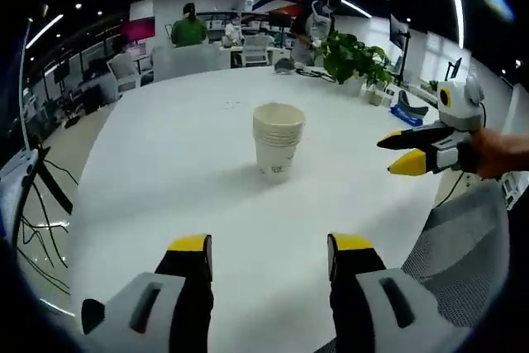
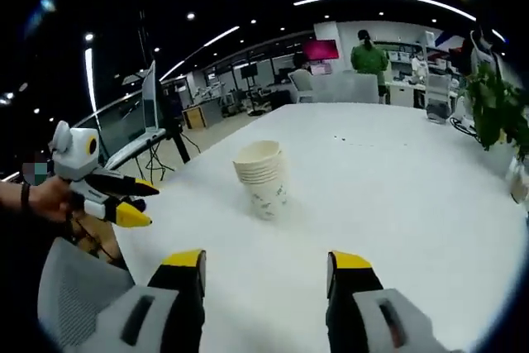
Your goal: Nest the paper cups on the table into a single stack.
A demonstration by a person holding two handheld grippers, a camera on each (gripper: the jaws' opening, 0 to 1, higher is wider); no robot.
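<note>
Standing upright on the white table (image 1: 182,163), the stack of paper cups (image 1: 277,140) sits nested into one column, several rims showing one above another at its top and a faint print on the lowest cup; in the right gripper view the same stack (image 2: 263,178) leans slightly in the picture. In the left gripper view the left gripper (image 1: 271,255) hangs on the near side of the stack, well apart from it, its yellow-tipped jaws spread wide with nothing between them. To the right of the stack in that view the right gripper (image 1: 398,155) comes in, held in a hand (image 1: 500,153), its two dark and yellow jaws slightly parted and holding nothing. In the right gripper view the right gripper (image 2: 264,262) likewise sits short of the stack with jaws wide apart and bare, and the left gripper (image 2: 140,204) shows to the left of the stack, off the table edge, jaws a little apart. Beyond the stack, at the far edge of the table, a potted plant (image 1: 357,59) stands, and further behind it a person in a green top (image 1: 189,29) stands among office desks
</note>
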